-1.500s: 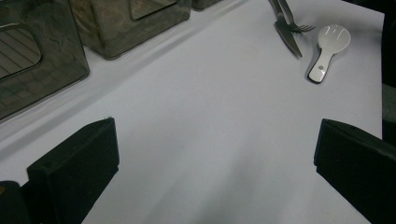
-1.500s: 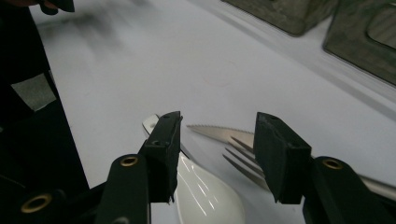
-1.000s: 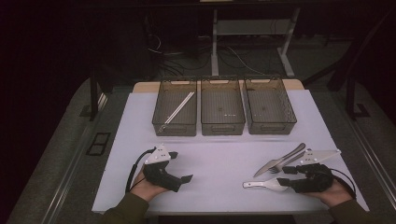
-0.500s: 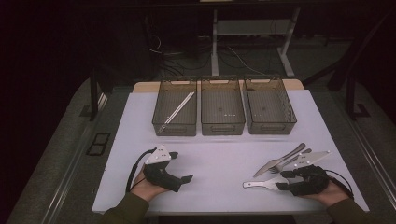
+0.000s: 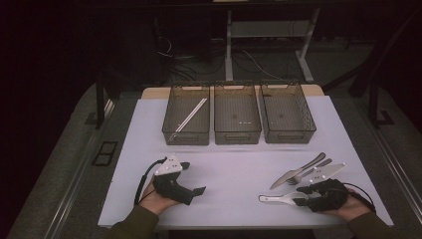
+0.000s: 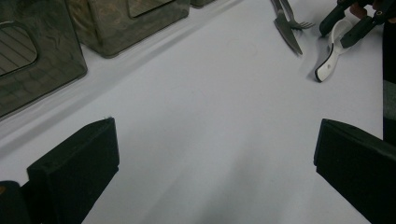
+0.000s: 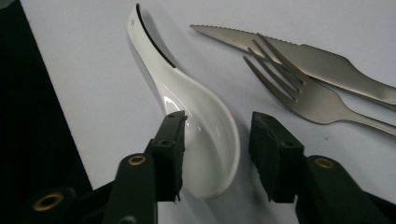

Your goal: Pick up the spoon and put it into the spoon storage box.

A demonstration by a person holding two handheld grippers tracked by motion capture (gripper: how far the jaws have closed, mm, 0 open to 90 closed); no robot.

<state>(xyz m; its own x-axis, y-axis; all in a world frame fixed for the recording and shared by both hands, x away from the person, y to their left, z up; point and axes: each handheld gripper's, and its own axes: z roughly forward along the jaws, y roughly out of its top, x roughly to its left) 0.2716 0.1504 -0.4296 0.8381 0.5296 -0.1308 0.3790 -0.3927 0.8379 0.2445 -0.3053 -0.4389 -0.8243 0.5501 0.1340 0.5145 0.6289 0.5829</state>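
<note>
Right gripper [image 7: 217, 158] straddling white spoon [image 7: 187, 107], near right of table [image 5: 234, 169]

Spoon bowl sits between the jaws; left pad at its rim, right pad clear of it, no squeeze yet; jaws have just been closing; handle points away from gripper; fork [image 7: 299, 88] and knife [image 7: 299, 51] just beside it; left gripper [image 6: 210, 154] released, gaping over bare table, well apart from spoon

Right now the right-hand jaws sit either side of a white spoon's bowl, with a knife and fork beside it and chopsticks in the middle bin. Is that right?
Nearly. The chopsticks lie in the left bin, not the middle bin, as the high view shows. The rest holds: the right gripper has its jaws either side of the white spoon, just closing in, with the knife and fork beside it.
</note>
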